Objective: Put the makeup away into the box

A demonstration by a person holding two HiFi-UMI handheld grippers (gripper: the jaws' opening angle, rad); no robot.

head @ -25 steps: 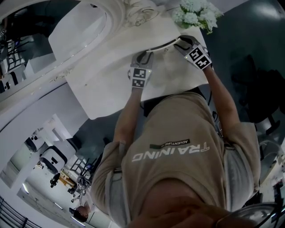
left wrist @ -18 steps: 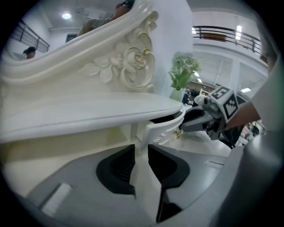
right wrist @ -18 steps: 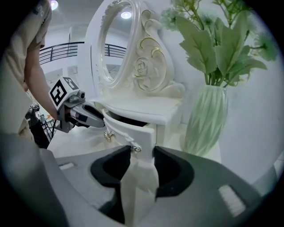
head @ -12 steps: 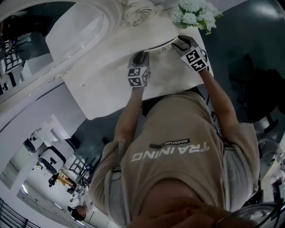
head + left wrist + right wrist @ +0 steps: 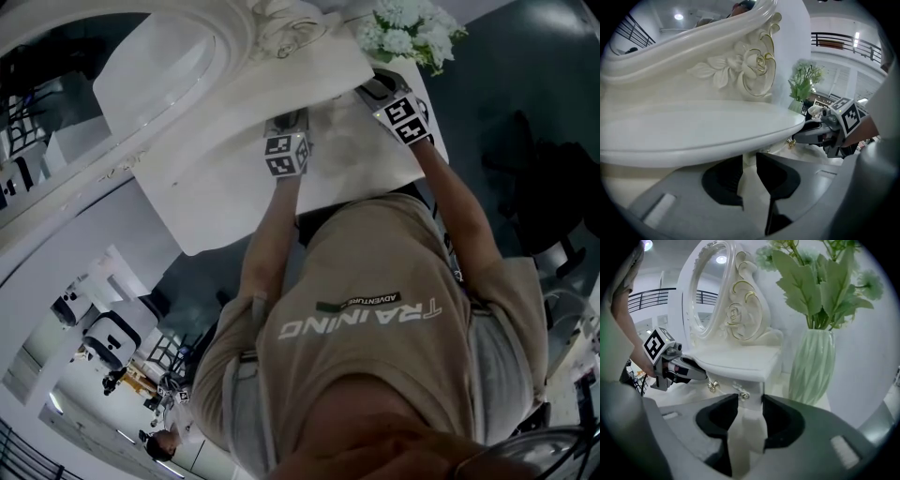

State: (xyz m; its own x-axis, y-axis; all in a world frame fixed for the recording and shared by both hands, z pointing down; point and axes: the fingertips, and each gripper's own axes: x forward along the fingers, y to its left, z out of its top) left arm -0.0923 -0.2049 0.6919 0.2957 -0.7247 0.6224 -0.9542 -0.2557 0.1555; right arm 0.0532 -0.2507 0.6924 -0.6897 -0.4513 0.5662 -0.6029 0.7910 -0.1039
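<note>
White drawer box point(image 5: 736, 363) with gold knobs point(image 5: 712, 386) stands on the white desk point(image 5: 234, 187), below the ornate mirror point(image 5: 710, 291).
Left gripper point(image 5: 749, 161) and right gripper point(image 5: 750, 401) reach toward its front, both spread, pinching nothing.

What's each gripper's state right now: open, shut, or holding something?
Left gripper: jaws open, nothing held.
Right gripper: jaws open, nothing held.

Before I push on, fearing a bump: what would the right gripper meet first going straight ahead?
Likely the white drawer front with small gold knobs, ahead of the right gripper; depth is unclear.
</note>
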